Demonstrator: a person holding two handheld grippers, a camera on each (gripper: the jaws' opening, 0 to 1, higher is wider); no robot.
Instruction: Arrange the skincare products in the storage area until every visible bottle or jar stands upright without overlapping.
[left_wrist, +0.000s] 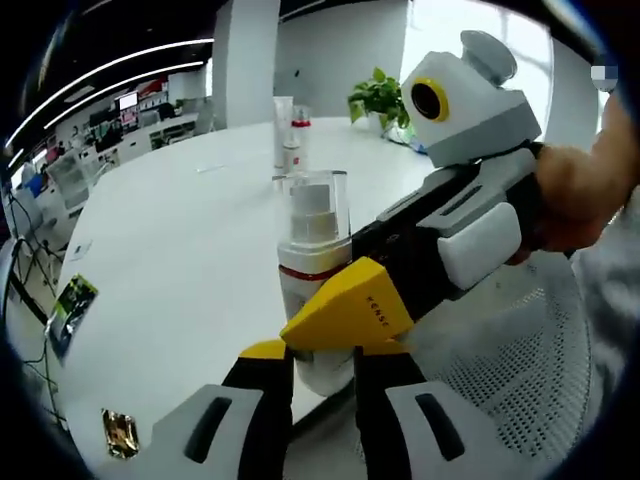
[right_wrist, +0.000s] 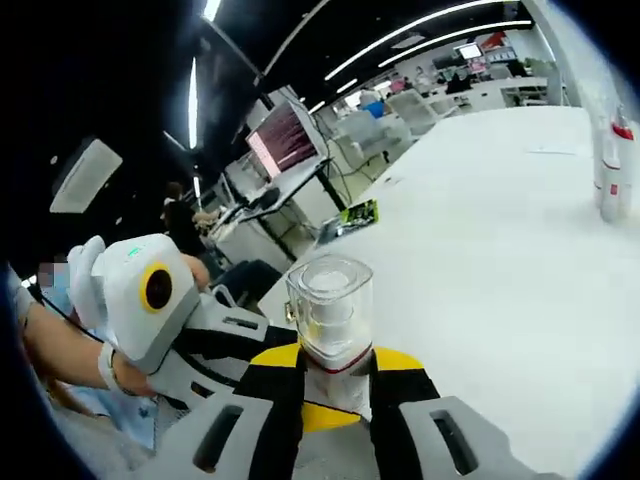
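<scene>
My left gripper (left_wrist: 322, 362) has both yellow-tipped jaws set against the lower body of the pump bottle (left_wrist: 313, 262); the bottle's base sits behind the jaws, so I cannot see whether it rests on the surface (left_wrist: 180, 270). My right gripper (right_wrist: 335, 375) is clamped on the same bottle (right_wrist: 331, 322) from the opposite side, jaws hugging the white body just under the red band. In the left gripper view the right gripper (left_wrist: 352, 312) comes in from the right, its yellow jaw lying across the bottle's front and covering part of the label area. In the right gripper view the left gripper (right_wrist: 245, 345) comes in from the left, held by a hand (right_wrist: 55, 350) that is mostly cut off by the frame edge.

The bottle stands upright between the two grippers at the near edge of the white surface. It has a clear, squarish cap with a white pump head visible inside, a thin red ring below the cap, and a white body. Any print on it is too small to read.

Farther back on the surface stand a white tube (left_wrist: 283, 130) and a small bottle with a red cap (left_wrist: 298, 140), just beside each other, both upright; in the right gripper view they are partly cut by the frame. A potted plant (left_wrist: 379, 102) sits beyond them. A small flat packet (left_wrist: 119, 432) lies at the surface edge, contents unclear.
</scene>
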